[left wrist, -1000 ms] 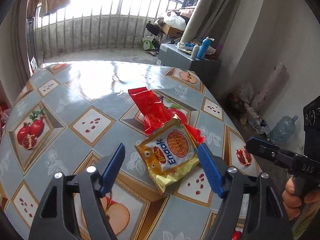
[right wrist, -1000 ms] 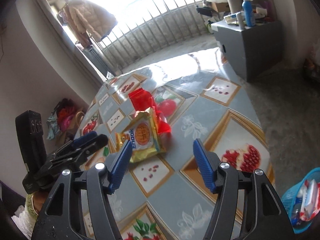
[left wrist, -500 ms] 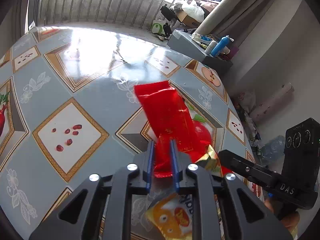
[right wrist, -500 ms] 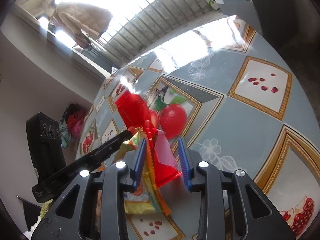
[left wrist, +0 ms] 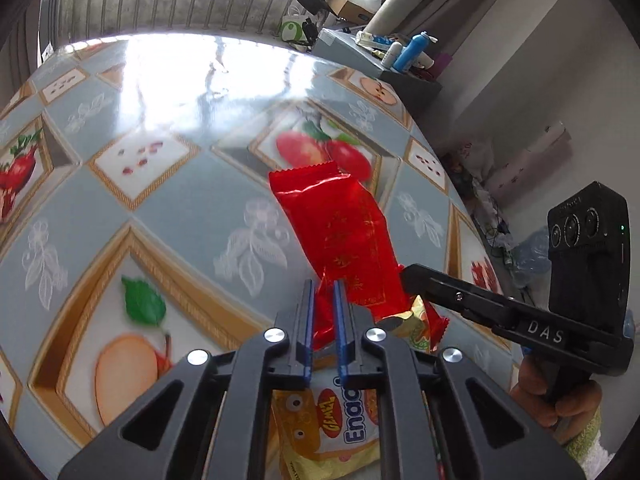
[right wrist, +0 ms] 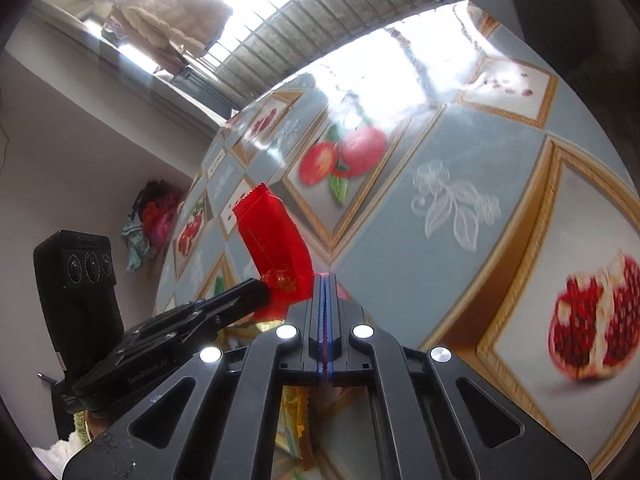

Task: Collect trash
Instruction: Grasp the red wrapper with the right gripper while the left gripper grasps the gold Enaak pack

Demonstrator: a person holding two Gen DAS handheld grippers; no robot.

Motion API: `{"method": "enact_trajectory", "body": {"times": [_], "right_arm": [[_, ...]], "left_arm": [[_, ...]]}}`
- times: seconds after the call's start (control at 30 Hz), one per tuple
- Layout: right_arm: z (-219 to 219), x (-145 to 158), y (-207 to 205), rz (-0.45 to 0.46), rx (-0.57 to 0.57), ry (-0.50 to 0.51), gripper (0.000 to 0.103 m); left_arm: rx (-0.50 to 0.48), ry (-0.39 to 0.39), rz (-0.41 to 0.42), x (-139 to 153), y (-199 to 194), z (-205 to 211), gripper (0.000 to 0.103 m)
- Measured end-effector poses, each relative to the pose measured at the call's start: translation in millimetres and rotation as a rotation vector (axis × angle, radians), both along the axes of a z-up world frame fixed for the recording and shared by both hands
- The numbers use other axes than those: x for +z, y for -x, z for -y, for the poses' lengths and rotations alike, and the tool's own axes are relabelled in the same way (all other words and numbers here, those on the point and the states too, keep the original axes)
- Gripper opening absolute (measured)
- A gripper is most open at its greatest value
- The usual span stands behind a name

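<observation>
A red foil wrapper (left wrist: 340, 220) (right wrist: 272, 236) stands tilted up over the fruit-patterned table (left wrist: 180, 208). A yellow snack packet (left wrist: 332, 440) (right wrist: 292, 420) lies under both grippers, partly hidden by them. My left gripper (left wrist: 323, 284) is closing, its blue pads pressing on the red wrapper's near end. From the right wrist view its black tip (right wrist: 260, 294) meets the wrapper's lower edge. My right gripper (right wrist: 325, 278) is shut, with only a thin red sliver of wrapper between its pads. In the left wrist view its tip (left wrist: 406, 274) touches the wrapper's right edge.
A hand (left wrist: 552, 392) holds the right gripper's handle. Beyond the table's far right edge stands a grey cabinet (left wrist: 380, 68) with bottles on it. Bags and a plastic bottle (left wrist: 532, 248) litter the floor at right. Clothes (right wrist: 156, 216) hang by the left wall.
Both grippers came down and forward over the yellow packet and their jaws went from wide open to closed, pinching the red wrapper from two sides.
</observation>
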State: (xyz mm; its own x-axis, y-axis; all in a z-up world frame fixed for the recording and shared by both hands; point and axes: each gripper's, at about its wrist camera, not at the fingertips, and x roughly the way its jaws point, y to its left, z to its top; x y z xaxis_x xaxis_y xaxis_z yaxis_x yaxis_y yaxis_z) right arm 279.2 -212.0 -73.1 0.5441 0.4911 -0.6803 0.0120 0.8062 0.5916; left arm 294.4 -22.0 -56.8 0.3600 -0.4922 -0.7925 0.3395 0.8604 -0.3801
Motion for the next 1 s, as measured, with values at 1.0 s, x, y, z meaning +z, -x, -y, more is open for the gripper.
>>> {"method": "enact_trajectory", "body": {"times": [1.0], "right_arm": [[-19, 35, 222, 0.148, -0.178, 0.158, 0.022]], "left_arm": [[-0.054, 0.038, 0.053, 33, 204, -80, 0.039]]}}
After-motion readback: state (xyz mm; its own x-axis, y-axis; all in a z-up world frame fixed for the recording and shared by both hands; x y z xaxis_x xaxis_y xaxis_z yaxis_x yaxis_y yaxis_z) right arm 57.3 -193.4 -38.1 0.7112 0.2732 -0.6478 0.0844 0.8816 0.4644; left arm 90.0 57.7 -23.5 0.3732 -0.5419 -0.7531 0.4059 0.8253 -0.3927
